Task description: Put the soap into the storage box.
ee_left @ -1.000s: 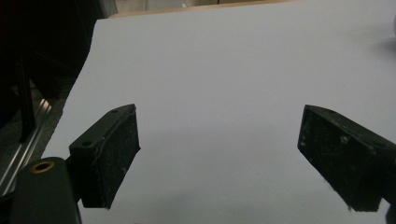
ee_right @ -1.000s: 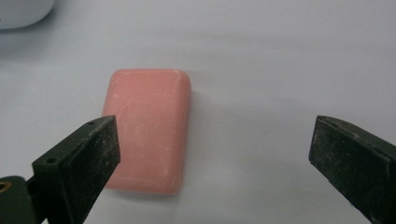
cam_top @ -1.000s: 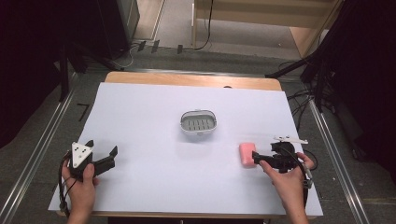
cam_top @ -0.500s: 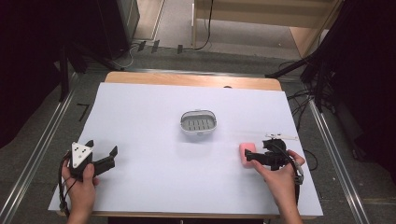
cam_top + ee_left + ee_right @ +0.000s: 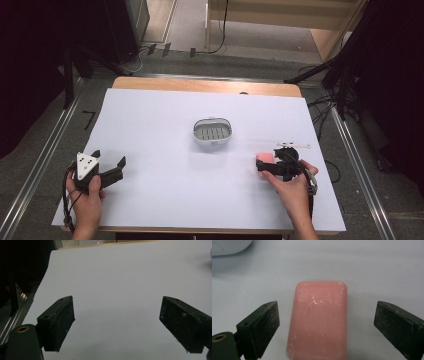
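A big white sheet covers the wooden table, with dark floor all around. A small grey oval soap dish sits in the middle. Near the right side lies a pink, rounded bar of soap, flat on the sheet. The right gripper is at the soap, with one black jaw on each side. The jaws have just been closing but do not touch it. The left gripper rests far away at the left, jaws wide apart, holding nothing.
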`<state>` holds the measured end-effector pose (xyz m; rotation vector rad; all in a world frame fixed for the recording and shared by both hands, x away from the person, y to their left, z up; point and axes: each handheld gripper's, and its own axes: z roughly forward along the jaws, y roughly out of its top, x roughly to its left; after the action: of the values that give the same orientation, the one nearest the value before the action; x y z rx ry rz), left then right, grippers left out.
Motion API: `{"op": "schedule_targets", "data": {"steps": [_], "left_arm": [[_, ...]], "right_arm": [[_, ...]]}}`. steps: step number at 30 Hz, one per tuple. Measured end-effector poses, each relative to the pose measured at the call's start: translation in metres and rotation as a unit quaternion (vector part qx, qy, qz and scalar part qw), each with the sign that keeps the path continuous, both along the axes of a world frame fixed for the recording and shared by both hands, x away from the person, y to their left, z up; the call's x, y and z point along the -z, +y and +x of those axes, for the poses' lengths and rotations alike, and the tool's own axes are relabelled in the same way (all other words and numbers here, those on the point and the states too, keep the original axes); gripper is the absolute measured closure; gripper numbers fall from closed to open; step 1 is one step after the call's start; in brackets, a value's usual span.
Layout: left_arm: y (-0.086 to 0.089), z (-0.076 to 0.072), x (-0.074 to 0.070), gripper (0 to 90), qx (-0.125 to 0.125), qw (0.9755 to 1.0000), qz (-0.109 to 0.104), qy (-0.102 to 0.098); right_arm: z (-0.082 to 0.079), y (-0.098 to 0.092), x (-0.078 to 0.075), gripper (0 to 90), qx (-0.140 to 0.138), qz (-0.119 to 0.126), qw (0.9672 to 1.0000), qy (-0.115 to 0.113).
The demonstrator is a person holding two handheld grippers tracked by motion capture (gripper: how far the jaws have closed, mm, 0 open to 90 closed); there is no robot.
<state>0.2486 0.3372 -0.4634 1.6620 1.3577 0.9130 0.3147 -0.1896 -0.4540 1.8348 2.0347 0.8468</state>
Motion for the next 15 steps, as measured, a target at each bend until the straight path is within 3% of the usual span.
{"op": "schedule_targets", "data": {"steps": [15], "left_arm": [[0.0000, 0.0001, 0.0000, 13.5, 0.001, 1.0000, 0.000, 0.001]], "right_arm": [[0.0017, 0.0095, 0.0076, 13.5, 0.012, -0.006, 0.9999, 0.010]]}}
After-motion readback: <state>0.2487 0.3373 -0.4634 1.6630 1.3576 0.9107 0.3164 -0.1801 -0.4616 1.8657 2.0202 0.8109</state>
